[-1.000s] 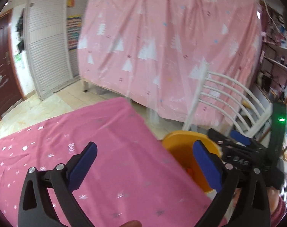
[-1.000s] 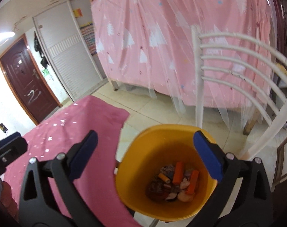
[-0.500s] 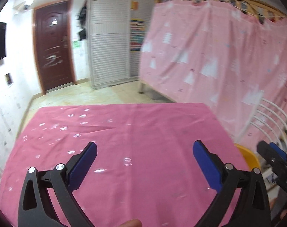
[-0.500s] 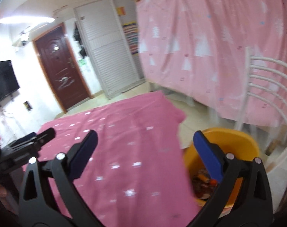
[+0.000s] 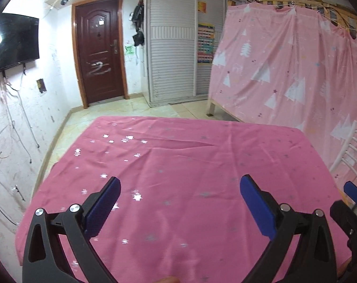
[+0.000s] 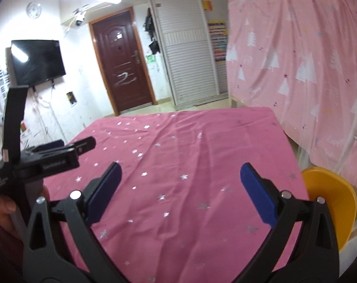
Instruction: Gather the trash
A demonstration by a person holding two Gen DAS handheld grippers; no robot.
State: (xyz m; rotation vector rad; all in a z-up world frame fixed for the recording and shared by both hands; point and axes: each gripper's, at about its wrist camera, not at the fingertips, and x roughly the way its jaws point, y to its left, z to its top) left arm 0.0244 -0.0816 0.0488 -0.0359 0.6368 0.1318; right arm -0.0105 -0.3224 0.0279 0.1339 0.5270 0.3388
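A table under a pink star-print cloth (image 5: 190, 165) fills both views; it also shows in the right wrist view (image 6: 190, 165). No trash shows on it. An orange bin (image 6: 331, 202) stands off the table's right edge; its contents are hidden. My left gripper (image 5: 178, 202) is open and empty above the near part of the cloth. My right gripper (image 6: 178, 188) is open and empty above the cloth too. The left gripper also shows in the right wrist view (image 6: 67, 146), and the right gripper's blue fingertip shows in the left wrist view (image 5: 355, 194).
A white slatted chair (image 5: 348, 155) stands right of the table, beside a pink tree-print curtain (image 5: 296, 70). A brown door (image 5: 99, 49), white louvred wardrobe (image 5: 173, 59) and wall-mounted TV (image 6: 37, 61) line the far walls.
Both grippers swung left, from over the orange bin to facing the table. The bin left the left wrist view and slid to the right edge of the right wrist view.
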